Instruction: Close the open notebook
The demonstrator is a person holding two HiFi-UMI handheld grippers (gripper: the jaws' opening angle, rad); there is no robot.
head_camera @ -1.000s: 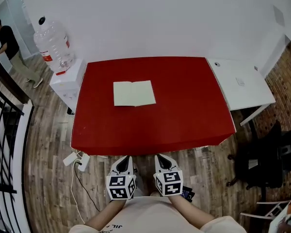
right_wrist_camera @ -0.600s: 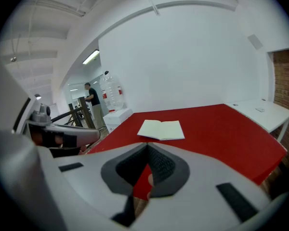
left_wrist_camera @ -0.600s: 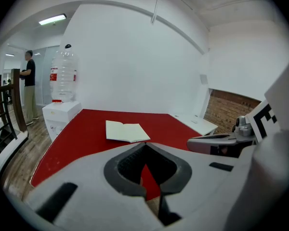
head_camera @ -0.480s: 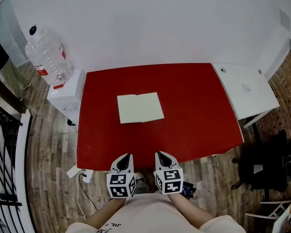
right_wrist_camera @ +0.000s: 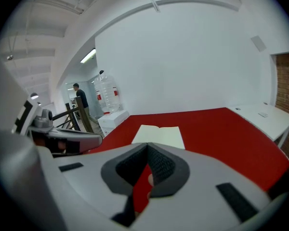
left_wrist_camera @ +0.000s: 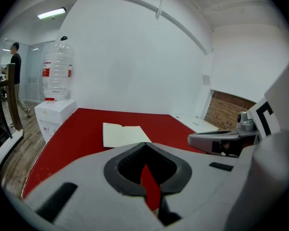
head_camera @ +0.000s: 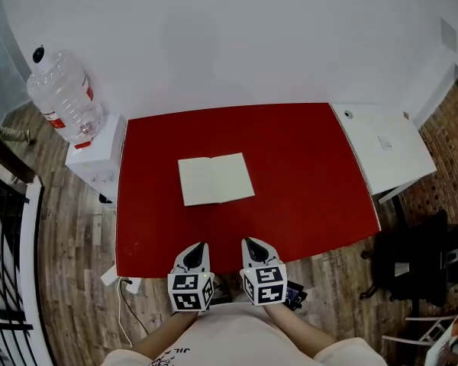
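Observation:
An open notebook (head_camera: 215,178) with cream blank pages lies flat on the red table (head_camera: 313,174), left of the table's middle. It also shows ahead in the left gripper view as the notebook (left_wrist_camera: 124,134) and in the right gripper view as the notebook (right_wrist_camera: 160,135). My left gripper (head_camera: 198,248) and right gripper (head_camera: 250,242) hang side by side at the table's near edge, well short of the notebook. Both are shut with nothing between their jaws. Each gripper view shows its own tips, left (left_wrist_camera: 145,146) and right (right_wrist_camera: 147,148), pointing at the notebook.
A large water bottle (head_camera: 61,97) stands on a white cabinet (head_camera: 91,162) left of the table. A white side table (head_camera: 385,147) adjoins the right edge, with a black chair (head_camera: 416,258) nearby. A dark railing (head_camera: 4,227) runs at the left. A person (left_wrist_camera: 14,76) walks far off.
Both grippers and the head camera have moved toward the table; the grippers have come from over the floor to its near edge. The person has left the head view.

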